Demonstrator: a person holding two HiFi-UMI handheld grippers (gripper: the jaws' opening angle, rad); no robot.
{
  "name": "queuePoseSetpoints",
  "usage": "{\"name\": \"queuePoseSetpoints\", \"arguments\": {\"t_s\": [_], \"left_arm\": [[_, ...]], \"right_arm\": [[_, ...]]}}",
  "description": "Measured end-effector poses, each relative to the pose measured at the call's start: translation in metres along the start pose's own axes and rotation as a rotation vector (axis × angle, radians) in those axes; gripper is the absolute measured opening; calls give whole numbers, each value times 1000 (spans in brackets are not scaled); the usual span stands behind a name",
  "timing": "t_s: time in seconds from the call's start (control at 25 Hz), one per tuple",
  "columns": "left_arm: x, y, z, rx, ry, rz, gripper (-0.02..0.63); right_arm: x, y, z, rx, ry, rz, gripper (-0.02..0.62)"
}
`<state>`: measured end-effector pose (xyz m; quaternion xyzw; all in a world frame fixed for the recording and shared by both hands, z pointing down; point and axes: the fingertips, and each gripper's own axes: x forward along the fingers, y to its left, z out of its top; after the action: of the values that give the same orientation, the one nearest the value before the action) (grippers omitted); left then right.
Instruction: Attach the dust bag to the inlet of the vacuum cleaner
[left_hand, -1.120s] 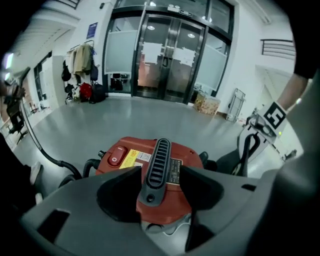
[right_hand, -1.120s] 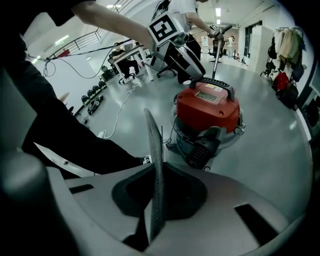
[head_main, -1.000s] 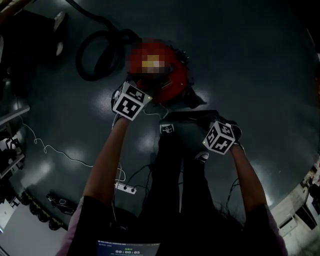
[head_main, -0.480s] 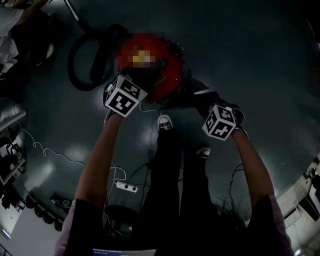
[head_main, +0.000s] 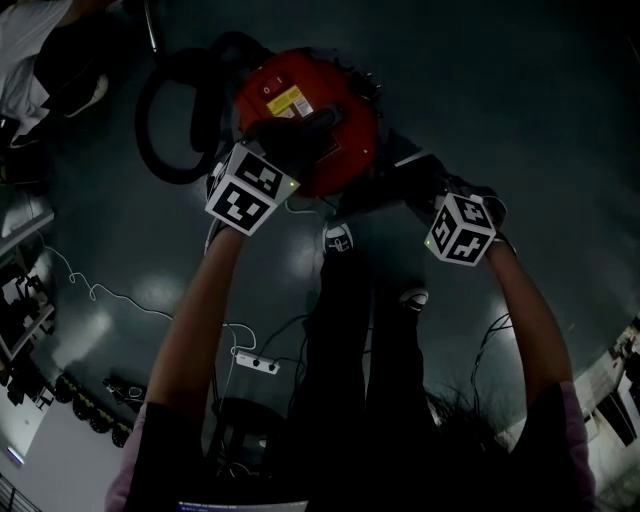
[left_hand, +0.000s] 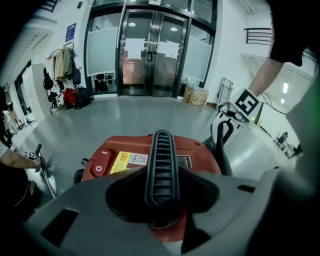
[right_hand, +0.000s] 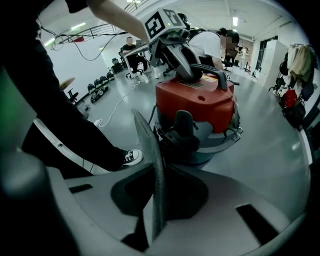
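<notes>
The vacuum cleaner (head_main: 325, 95) has a red lid and stands on the dark floor at the top of the head view. My left gripper (head_main: 300, 135) is shut on the lid's black ribbed handle (left_hand: 161, 165), which runs straight up between its jaws (left_hand: 161, 202). The right gripper view shows that grip on the handle (right_hand: 210, 70) from the side. My right gripper (head_main: 425, 188) hovers just right of the drum, shut on a thin grey dust bag (right_hand: 151, 160) seen edge-on. Beyond the bag's edge, a black fitting (right_hand: 182, 127) sticks out of the grey drum (right_hand: 220, 145).
A black hose (head_main: 165, 120) loops on the floor left of the vacuum. The person's shoes (head_main: 338, 240) stand just in front of it. A power strip (head_main: 258, 362) and white cable lie lower left. Another person (head_main: 40, 50) is at the top left. Glass doors (left_hand: 150, 50) stand far off.
The left gripper went from the lid's near edge onto the handle and closed on it. The right gripper shifted right and closer to the drum with the bag. The vacuum sits higher in view.
</notes>
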<state>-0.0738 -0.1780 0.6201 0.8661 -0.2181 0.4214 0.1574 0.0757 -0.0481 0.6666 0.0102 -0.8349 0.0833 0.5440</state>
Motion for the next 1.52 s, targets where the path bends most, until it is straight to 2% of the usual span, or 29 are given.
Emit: {"name": "queuePoseSetpoints", "arguments": {"t_s": [0.24,0.36,0.48,0.64,0.76,0.92,0.96,1.0,1.04,1.16,1.24,1.36,1.4,1.44,1.52], "left_arm": [[-5,-2,6,-10,-40,-14,153],[-6,-2,6,-10,-52,-16,153],[-8,-2,3,-14,-54,-20,153],[-9,-2,1,-11,-59,-29,153],[-9,-3,5,-4,-66,-28,153],[-8,-4,7,-6,-74,-21,152],[-7,-3,7,-5,-78,-19,152],[-7,-2,7,-6,-82,-18,152],[-8,-1,7,-7,-84,-18,152],[-10,-1,6,-6,-85,-18,152],[-11,-3,6,-8,-82,-22,152],[-11,-3,8,-13,-86,-23,152],[-11,-3,7,-13,-87,-21,152],[-12,-3,7,-11,-89,-19,152],[-13,-3,7,-8,-97,-18,152]], "right_arm": [[-6,-4,-2,15,-27,170,43],[-8,-2,-5,36,2,244,43],[-10,2,2,16,18,245,43],[-10,-1,5,-6,34,201,42],[-8,-7,2,-79,63,192,43],[-3,-12,2,-327,175,197,52],[-3,-13,3,-347,179,189,52],[-2,-15,4,-320,164,175,54],[-2,-16,6,-242,130,160,55],[-1,-18,5,111,1,139,58],[-2,-18,-2,274,-50,159,63],[-1,-22,-6,448,-115,211,71],[0,-22,-5,453,-119,214,74],[-1,-22,-3,398,-96,199,74],[-3,-20,4,149,2,149,74]]}}
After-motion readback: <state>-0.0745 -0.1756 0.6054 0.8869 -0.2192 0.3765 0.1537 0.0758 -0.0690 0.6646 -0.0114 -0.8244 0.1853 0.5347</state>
